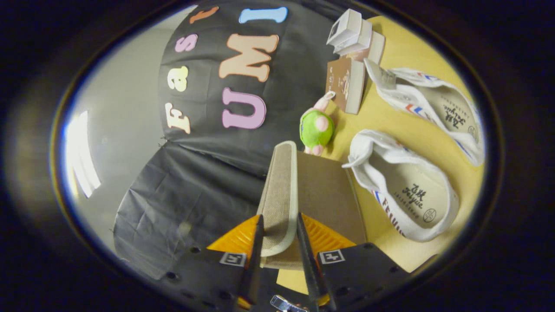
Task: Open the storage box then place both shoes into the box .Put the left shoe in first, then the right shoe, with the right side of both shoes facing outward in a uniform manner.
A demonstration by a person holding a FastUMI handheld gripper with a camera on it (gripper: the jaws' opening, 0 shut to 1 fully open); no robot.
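My gripper (279,223) is shut on the edge of the storage box's beige fabric lid (282,190), which stands between the two fingers and runs on ahead of them. Behind the lid is the box's brown body (329,195). Two white canvas shoes lie on the yellow table (403,125) beside the box, openings facing the camera. The nearer shoe (412,190) is right next to the box. The farther shoe (438,108) lies beyond it. The view is rolled sideways, so the table stands to the right of the fingers.
A green and pink plush toy (317,126) sits just beyond the far end of the lid. Past it stand a brown book (347,84) and a stack of small white boxes (353,32). The black cloth wall is behind them.
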